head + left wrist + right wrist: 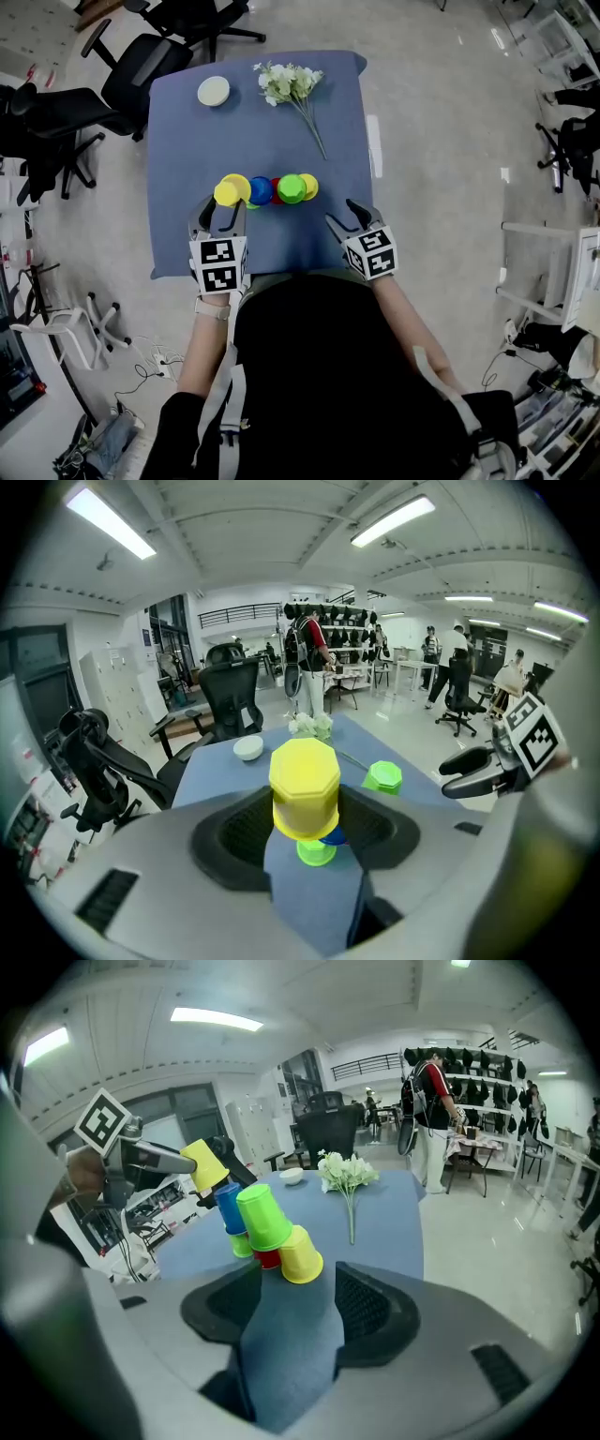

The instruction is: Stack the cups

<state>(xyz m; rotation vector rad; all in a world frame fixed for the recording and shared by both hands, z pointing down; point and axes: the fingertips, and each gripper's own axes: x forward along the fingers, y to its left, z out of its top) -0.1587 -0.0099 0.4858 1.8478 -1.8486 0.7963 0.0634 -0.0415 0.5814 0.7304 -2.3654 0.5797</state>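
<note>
On the blue table (187, 141) a cluster of upside-down cups stands in a row: blue (262, 190), red (277, 195), green (292, 188) and yellow (308, 186). My left gripper (221, 208) is shut on another yellow cup (305, 789), holding it bottom-up above a light green cup (317, 852) at the row's left end. In the right gripper view that held yellow cup (204, 1166) hangs tilted over the blue cup (230, 1208). My right gripper (295, 1312) stands open and empty near the table's front edge, a short way from the green cup (262, 1215) and the yellow cup (300, 1253).
A white bowl (214, 91) and a bunch of white flowers (291, 82) lie at the table's far end. Black office chairs (141, 66) stand off the far left corner. A person (305, 658) stands in the room behind.
</note>
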